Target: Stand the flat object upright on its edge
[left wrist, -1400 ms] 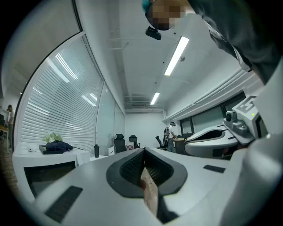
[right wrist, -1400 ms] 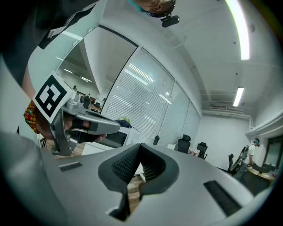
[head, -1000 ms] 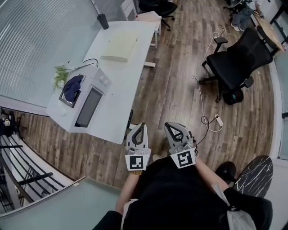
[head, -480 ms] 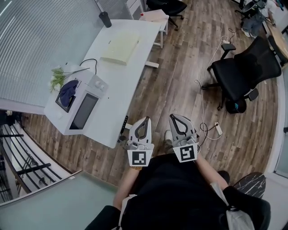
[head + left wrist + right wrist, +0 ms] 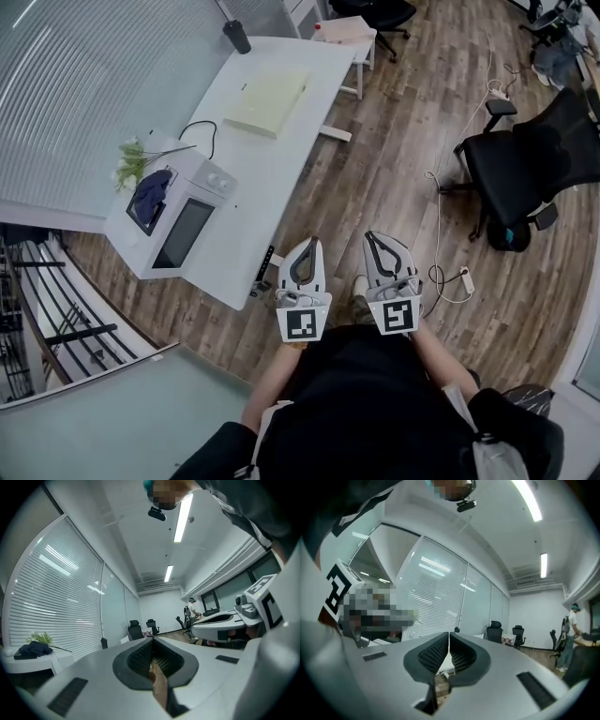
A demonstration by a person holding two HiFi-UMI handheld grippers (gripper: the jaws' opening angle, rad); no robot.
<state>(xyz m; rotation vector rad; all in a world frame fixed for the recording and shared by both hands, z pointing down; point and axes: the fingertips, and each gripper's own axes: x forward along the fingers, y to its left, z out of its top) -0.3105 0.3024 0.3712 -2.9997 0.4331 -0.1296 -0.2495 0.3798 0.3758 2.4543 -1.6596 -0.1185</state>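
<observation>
Left gripper [image 5: 310, 243] and right gripper [image 5: 374, 236], fingers [image 5: 136, 663] together and empty, handles hidden.

Counter [image 5: 281, 169] recorded white; flat object [image 5: 267, 97] pale yellow. Floor [image 5: 394, 141] noted as brown wood-plank pattern. Cloth [image 5: 152, 190] dark blue, plant [image 5: 133, 161] green, chair [image 5: 534, 159] black. Left hand-held gripper [image 5: 311, 243] and right hand-held gripper [image 5: 374, 235] logged grey, with black-and-white square markers.

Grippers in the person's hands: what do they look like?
The left gripper and right gripper look alike: light grey plastic shells tapering to a point, with black ribbed pads lining the jaws. Each carries a cube with a black-and-white square marker at its back end. No cables show. The person wears a black top.
</observation>
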